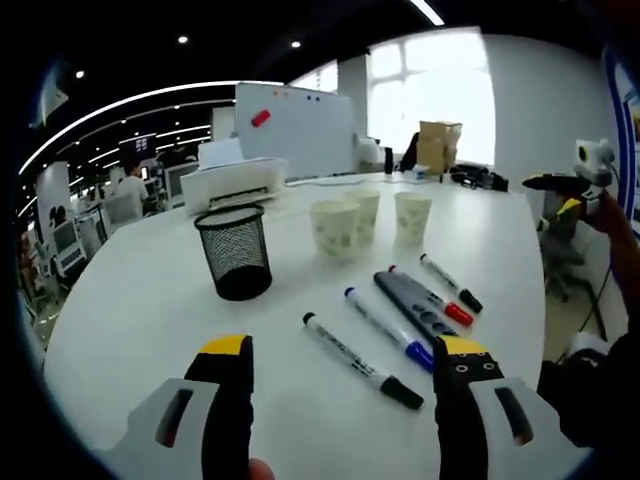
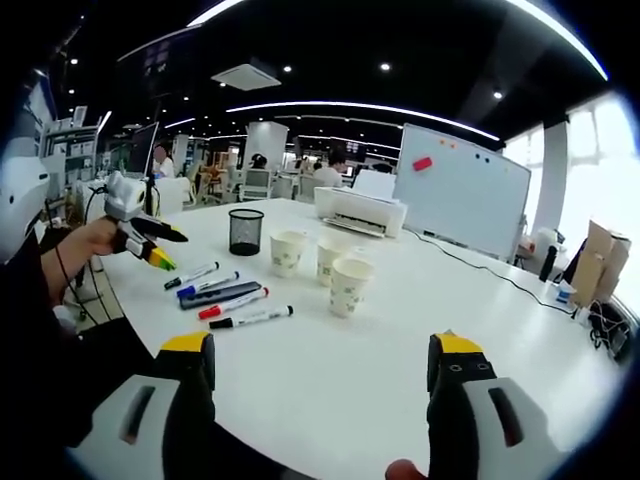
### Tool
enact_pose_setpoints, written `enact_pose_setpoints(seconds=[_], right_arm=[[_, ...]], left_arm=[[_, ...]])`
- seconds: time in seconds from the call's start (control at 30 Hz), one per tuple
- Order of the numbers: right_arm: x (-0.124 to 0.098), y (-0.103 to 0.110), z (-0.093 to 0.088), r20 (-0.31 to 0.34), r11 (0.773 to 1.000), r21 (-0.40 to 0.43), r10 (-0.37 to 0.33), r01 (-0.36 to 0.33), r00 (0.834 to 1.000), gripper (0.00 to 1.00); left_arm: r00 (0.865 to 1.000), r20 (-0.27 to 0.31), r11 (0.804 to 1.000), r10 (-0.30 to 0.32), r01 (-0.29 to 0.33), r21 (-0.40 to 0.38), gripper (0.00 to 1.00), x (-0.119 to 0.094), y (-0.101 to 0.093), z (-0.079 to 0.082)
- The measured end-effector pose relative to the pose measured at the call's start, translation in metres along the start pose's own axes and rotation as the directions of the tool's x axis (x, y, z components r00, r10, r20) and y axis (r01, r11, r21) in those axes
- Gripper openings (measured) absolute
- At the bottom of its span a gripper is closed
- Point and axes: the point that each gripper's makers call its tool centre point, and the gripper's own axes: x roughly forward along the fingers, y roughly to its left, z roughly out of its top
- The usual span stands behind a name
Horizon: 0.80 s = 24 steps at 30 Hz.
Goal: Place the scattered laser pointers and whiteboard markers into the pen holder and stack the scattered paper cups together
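On the round white table [image 1: 130, 330] stands a black mesh pen holder [image 1: 233, 250] [image 2: 245, 231]. To its right are three upright paper cups [image 1: 334, 228] [image 1: 364, 212] [image 1: 412, 217], set apart. In front of them lie a black marker [image 1: 360, 360], a blue marker [image 1: 388, 328], a grey laser pointer [image 1: 413, 303], a red marker [image 1: 432, 298] and another black marker [image 1: 450, 283]. My left gripper [image 1: 345, 348] hovers open just short of the markers. My right gripper [image 2: 322, 350] is open over bare table, far from the cups [image 2: 331, 258], and also shows at the table's side [image 1: 562, 190].
A white printer [image 1: 232, 180] [image 2: 360, 210] sits at the table's far side, with a whiteboard [image 1: 295, 125] behind it. A cardboard box [image 1: 438, 145] stands near the window. A cable [image 2: 480, 265] runs across the table. People sit at desks beyond.
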Motion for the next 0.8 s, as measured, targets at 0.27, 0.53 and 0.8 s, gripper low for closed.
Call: enact_pose_setpoints(seconds=[0.27,0.53,0.8], right_arm=[[0.000,0.001,0.001,0.002,1.000,-0.002,0.005,-0.005,1.000,0.83],[-0.001,0.001,0.003,0.004,1.000,-0.006,0.001,-0.001,1.000,0.83],[-0.001,0.001,0.001,-0.001,1.000,-0.003,0.000,0.000,1.000,0.83]], left_arm=[[1.000,-0.006,1.000,-0.005,0.005,-0.010,0.75,0.009,-0.002,0.001],[1.000,-0.009,1.000,0.002,-0.002,-0.020,0.74,0.016,-0.001,0.003],[0.999,-0.029,0.999,0.021,-0.022,-0.032,0.70,0.022,0.003,-0.001]])
